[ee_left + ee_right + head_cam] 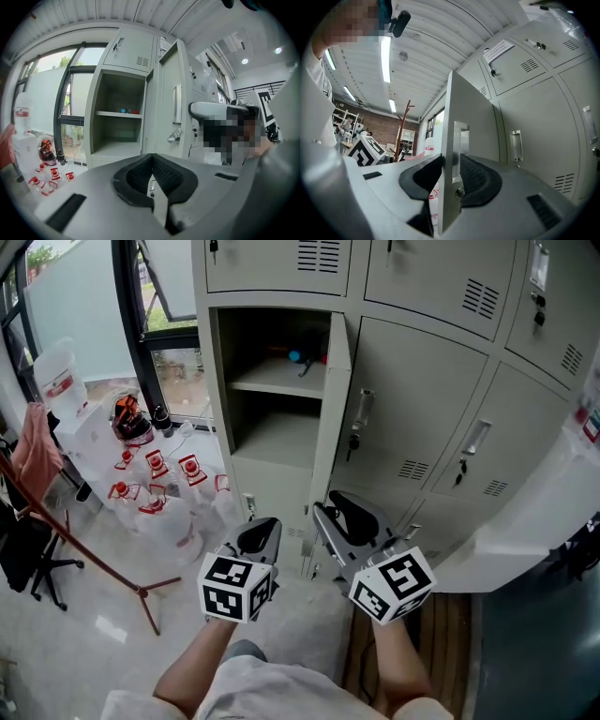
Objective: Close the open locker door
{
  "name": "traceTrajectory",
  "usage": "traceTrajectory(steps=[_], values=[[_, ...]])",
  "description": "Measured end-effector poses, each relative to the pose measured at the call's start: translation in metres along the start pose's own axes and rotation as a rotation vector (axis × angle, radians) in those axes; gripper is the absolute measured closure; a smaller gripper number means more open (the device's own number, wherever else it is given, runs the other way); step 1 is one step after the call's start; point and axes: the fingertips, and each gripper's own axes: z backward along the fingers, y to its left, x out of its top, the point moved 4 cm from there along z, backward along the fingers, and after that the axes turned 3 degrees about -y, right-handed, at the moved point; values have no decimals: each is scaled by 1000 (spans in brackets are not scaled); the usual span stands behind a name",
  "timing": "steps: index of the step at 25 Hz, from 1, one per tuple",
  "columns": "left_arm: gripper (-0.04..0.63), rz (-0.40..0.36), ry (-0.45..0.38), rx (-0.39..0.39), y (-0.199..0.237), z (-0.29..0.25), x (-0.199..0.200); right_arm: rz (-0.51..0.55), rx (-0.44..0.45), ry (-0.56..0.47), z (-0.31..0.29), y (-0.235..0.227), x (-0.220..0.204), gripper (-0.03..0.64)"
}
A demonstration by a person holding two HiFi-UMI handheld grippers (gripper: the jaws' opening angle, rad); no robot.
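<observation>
Straddling the locker door's [471,112] free edge with my right gripper [451,168], jaws spread either side, not clamped. The door stands wide open, so the whole swing shut remains. My left gripper [152,164] waits alongside, jaws together, empty.
</observation>
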Motion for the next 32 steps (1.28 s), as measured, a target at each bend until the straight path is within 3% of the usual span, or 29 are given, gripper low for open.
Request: traceTrajectory(steps=[13,25,32], values=[[589,15,13,60,51,13,-9,-1,66,-19,-51,27,-7,497],[589,38,8,37,103,4,-4,7,70,-10,-103,45,-14,495],[589,59,16,50,139,5,-7,-2,21,-27,-135,52,-20,509]])
